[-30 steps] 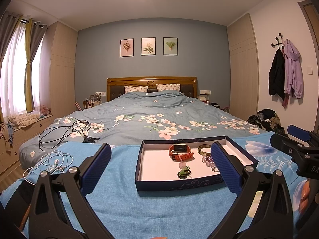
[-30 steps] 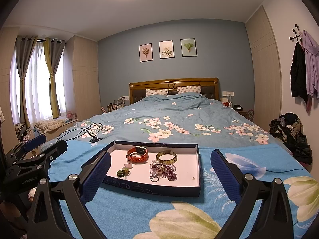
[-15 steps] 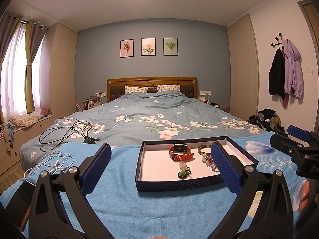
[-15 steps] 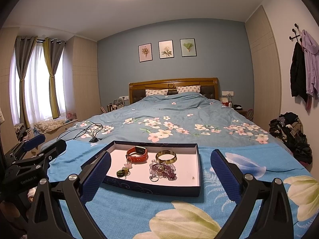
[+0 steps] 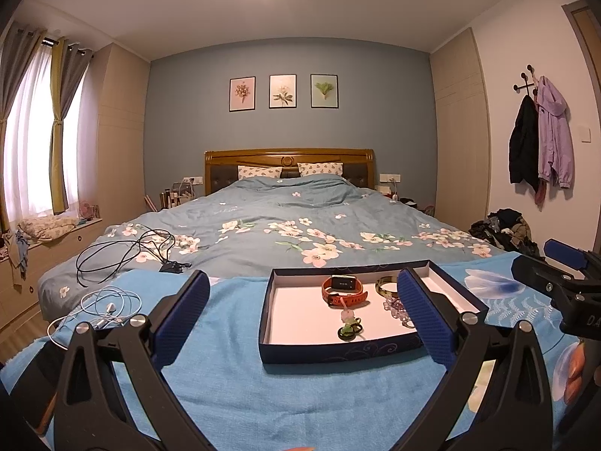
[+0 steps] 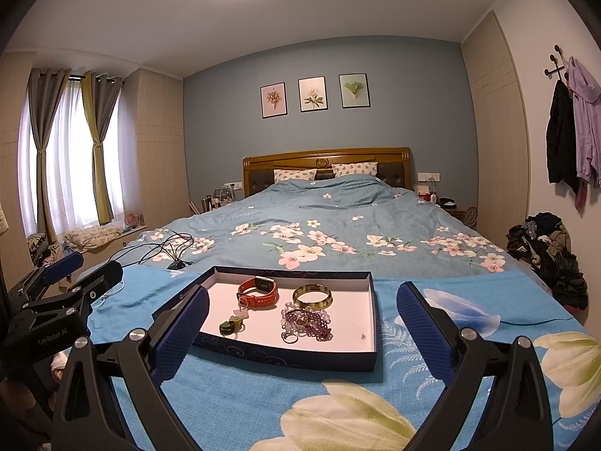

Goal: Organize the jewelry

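Note:
A dark blue tray [image 5: 338,351] [image 6: 285,355] with a white floor lies on a blue cloth on the bed. In it are an orange watch [image 5: 342,288] [image 6: 259,291], a gold-green bangle [image 5: 387,285] [image 6: 312,296], purple beads [image 6: 306,321], a small ring [image 6: 290,336] and a green-and-pink charm [image 5: 348,329] [image 6: 230,325]. My left gripper [image 5: 302,319] is open and empty, just before the tray. My right gripper [image 6: 300,334] is open and empty, also just before the tray. Each gripper shows at the edge of the other's view.
The blue cloth [image 5: 300,394] covers the bed's foot. White earphones [image 5: 109,306] and black cables [image 5: 127,251] lie at the left. A clothes pile [image 6: 548,255] sits on the floor at the right, coats [image 5: 541,143] hang on the wall.

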`<state>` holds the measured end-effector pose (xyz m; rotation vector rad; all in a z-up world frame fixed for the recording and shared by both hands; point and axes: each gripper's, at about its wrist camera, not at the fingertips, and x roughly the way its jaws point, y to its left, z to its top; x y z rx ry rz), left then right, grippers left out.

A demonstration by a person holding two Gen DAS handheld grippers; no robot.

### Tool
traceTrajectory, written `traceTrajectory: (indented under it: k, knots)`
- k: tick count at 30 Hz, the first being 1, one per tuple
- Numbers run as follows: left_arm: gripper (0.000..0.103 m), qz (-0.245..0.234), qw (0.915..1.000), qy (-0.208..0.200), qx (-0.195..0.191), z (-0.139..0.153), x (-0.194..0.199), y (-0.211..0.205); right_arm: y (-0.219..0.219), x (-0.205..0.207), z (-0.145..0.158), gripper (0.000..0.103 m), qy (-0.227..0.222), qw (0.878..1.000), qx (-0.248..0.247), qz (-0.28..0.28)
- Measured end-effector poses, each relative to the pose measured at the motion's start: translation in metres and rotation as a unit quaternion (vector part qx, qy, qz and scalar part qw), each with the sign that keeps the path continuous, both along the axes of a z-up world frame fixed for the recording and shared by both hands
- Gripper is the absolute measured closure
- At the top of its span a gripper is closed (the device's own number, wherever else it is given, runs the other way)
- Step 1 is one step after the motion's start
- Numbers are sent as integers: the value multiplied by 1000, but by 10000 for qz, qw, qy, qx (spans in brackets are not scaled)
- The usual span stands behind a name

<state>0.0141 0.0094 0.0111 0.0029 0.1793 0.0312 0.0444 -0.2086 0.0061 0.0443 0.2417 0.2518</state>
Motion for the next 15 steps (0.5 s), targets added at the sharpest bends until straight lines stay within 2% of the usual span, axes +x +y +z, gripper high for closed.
traceTrajectory:
  k: [10, 12, 15]
  knots:
    - [5, -35, 9999, 105, -52, -4, 3, 2, -5, 4, 0, 7, 131, 9999, -70, 8]
    - [5, -40, 9997, 221, -60, -6, 6, 3, -8, 11, -2, 7, 325, 9994, -137, -15]
    - [5, -101, 9988, 472, -67, -11, 13, 8, -27, 36, -9, 7, 886, 9947, -438, -299]
